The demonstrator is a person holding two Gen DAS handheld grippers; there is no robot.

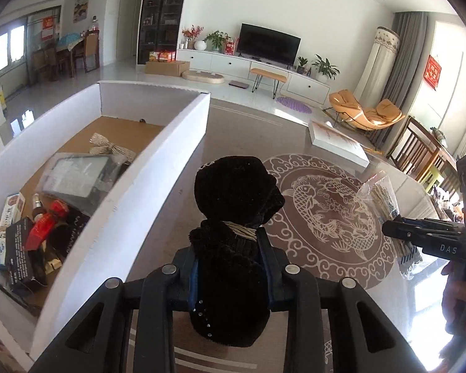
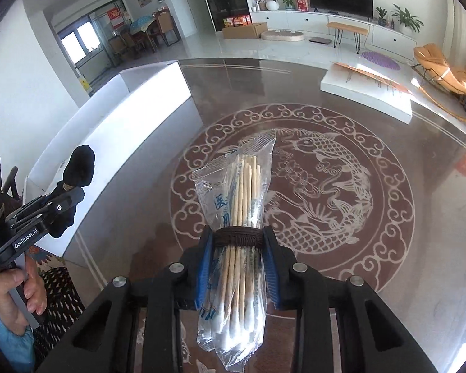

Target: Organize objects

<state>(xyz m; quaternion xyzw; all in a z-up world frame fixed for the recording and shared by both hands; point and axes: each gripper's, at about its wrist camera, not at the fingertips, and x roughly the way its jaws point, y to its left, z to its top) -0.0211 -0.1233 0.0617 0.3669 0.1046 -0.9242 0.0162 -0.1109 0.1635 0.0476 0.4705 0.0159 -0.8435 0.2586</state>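
Partly hidden, black velvet bundle (image 1: 233, 242) fills the left hand-held gripper (image 1: 230, 267)

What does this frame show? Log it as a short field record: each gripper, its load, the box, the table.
left gripper: shut on black velvet bundle, tied with light twine
right gripper: shut on cotton swab packet, bound with dark cord
white box: open, left of both grippers, already holding several items
table: glossy, fish motif
flat white box: far right on table
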